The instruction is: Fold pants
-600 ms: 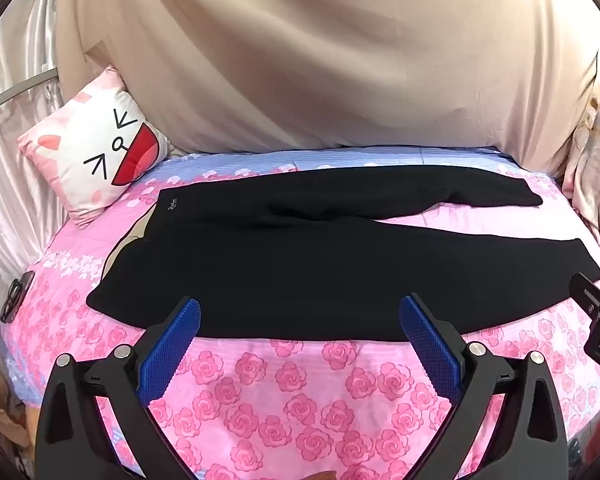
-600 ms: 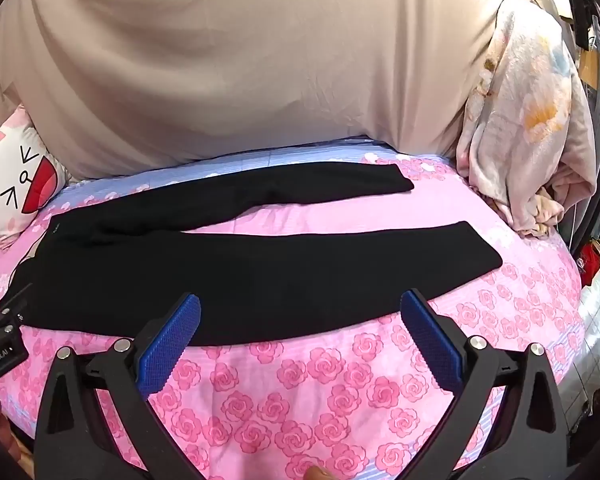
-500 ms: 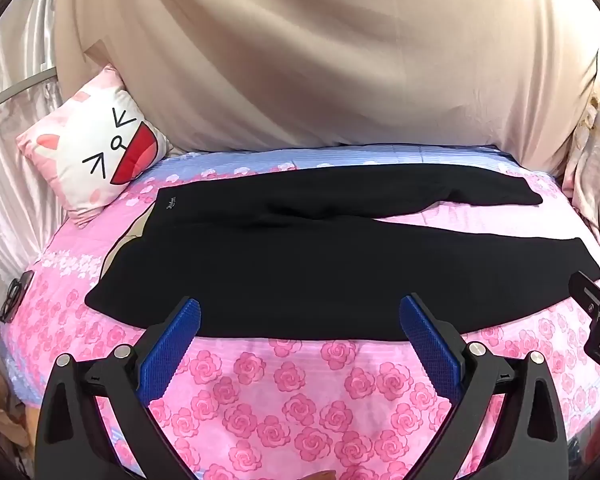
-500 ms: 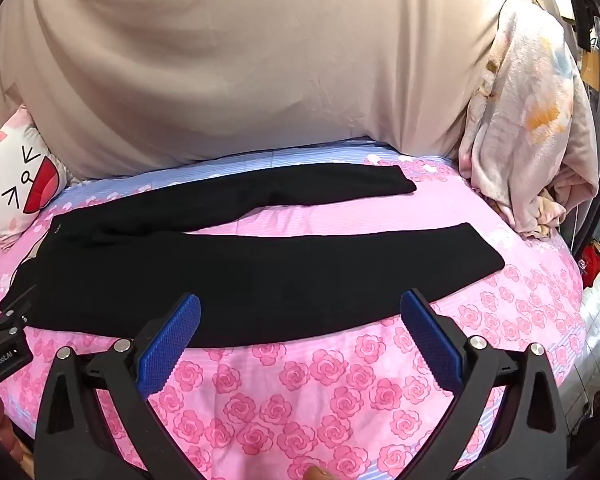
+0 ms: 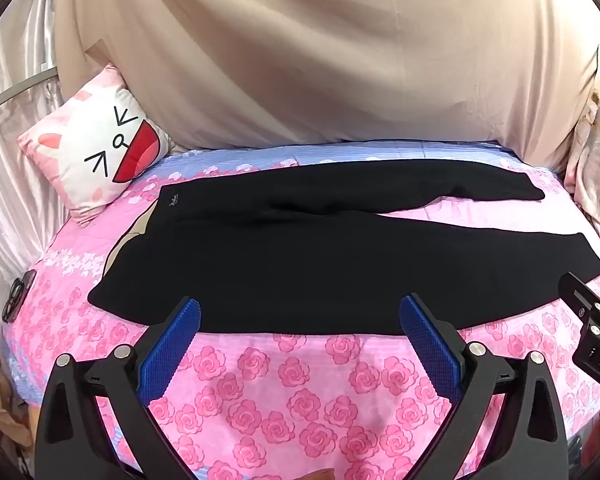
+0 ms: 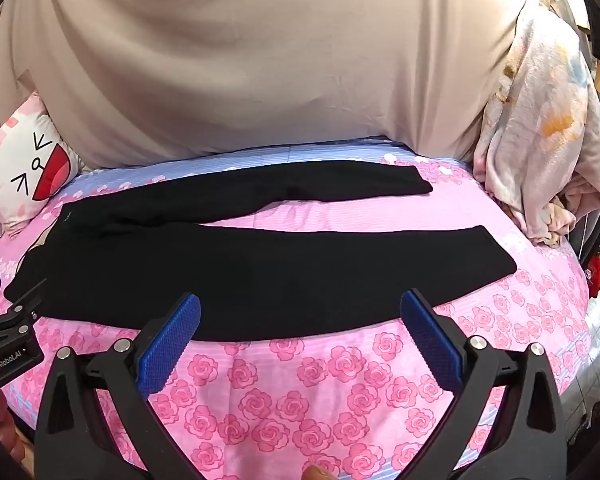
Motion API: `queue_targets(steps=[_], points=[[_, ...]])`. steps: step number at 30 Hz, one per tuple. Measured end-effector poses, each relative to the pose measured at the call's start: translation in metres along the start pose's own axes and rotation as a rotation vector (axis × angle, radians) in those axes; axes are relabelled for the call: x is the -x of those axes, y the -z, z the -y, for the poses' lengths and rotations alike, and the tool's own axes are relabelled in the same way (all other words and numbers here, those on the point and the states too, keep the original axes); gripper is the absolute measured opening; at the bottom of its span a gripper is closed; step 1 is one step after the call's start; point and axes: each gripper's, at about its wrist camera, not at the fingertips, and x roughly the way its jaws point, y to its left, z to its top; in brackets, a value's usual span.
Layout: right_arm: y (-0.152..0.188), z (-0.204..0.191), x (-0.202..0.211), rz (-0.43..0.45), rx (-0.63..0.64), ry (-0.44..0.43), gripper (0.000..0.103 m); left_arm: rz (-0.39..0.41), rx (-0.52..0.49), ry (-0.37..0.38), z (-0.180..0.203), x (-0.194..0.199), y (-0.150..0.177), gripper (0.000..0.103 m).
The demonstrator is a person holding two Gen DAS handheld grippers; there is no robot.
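Black pants [image 5: 320, 256] lie flat on the pink rose bedsheet [image 5: 284, 392], waist to the left, two legs spread to the right with a gap between them. They also show in the right wrist view [image 6: 260, 276]. My left gripper [image 5: 300, 312] is open and empty, hovering over the pants' near edge towards the waist. My right gripper [image 6: 300, 312] is open and empty over the near leg's front edge. Each gripper's body shows at the edge of the other's view.
A cat-face pillow [image 5: 96, 152] leans at the back left. A beige cloth [image 5: 320, 52] hangs behind the bed. A crumpled floral blanket [image 6: 540, 128] is heaped at the right. Glasses [image 5: 14, 300] lie on the bed's left edge.
Both views have shifted very slightly; the grippers stay open and the pants have not moved.
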Motion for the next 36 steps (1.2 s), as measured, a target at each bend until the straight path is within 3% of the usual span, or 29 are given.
queue_targets(steps=[36], points=[[-0.0003, 0.0003, 0.0014, 0.002, 0.005, 0.0, 0.098, -0.015, 0.004, -0.01, -0.0069, -0.0025, 0.004, 0.098]])
